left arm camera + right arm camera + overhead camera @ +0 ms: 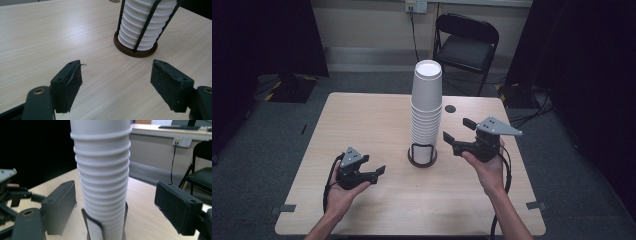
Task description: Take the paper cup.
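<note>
A tall stack of white paper cups (426, 105) stands upright in a dark wire holder (422, 154) mid-table.

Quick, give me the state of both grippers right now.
Left gripper: open, holding nothing, low over the table.
Right gripper: open, holding nothing, pointed at the stack of cups.
</note>
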Motion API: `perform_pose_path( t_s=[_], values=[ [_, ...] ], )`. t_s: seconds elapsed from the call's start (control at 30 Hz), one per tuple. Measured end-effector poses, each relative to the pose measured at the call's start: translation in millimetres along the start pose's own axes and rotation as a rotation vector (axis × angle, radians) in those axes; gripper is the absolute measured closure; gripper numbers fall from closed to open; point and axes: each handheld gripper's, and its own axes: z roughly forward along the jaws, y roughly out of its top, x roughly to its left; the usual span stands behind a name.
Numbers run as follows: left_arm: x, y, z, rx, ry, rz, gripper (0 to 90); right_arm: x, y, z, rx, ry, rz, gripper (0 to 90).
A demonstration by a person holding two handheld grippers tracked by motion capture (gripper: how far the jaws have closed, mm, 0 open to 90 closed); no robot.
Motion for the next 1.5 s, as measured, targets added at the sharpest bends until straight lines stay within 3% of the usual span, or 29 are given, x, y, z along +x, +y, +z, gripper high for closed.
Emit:
perform_pose_path(
  t_s=[0.4, 0.83, 1.07, 1.17, 1.33, 1.5],
  values=[
    [-0.4, -0.3, -0.9, -0.011, -0.005, 0.006, 24.4, 1.0, 46.5, 6.7, -0.082, 0.033, -0.017, 14.1],
    [-0.9, -0.4, -0.3, -0.011, -0.007, 0.007, 22.9, -3.9, 83.6, 20.0, -0.114, 0.068, -0.022, 13.5],
    [-2.3, -0.3, 0.2, -0.006, -0.015, 0.014, 23.2, 1.0, 94.5, 32.0, -0.117, 0.090, -0.036, 13.5],
    [-4.0, 0.0, 0.3, -0.007, -0.041, -0.005, 23.2, 2.1, 98.0, 39.7, -0.100, 0.084, -0.033, 13.4],
    [-6.7, -1.2, 3.0, 0.011, -0.041, 0.019, 23.2, 2.9, 98.9, 53.0, -0.088, 0.086, -0.039, 13.4],
    [-6.3, -0.7, 2.7, 0.008, -0.042, 0.028, 23.2, 3.6, 100.1, 66.0, -0.066, 0.100, -0.013, 13.0]
  ],
)
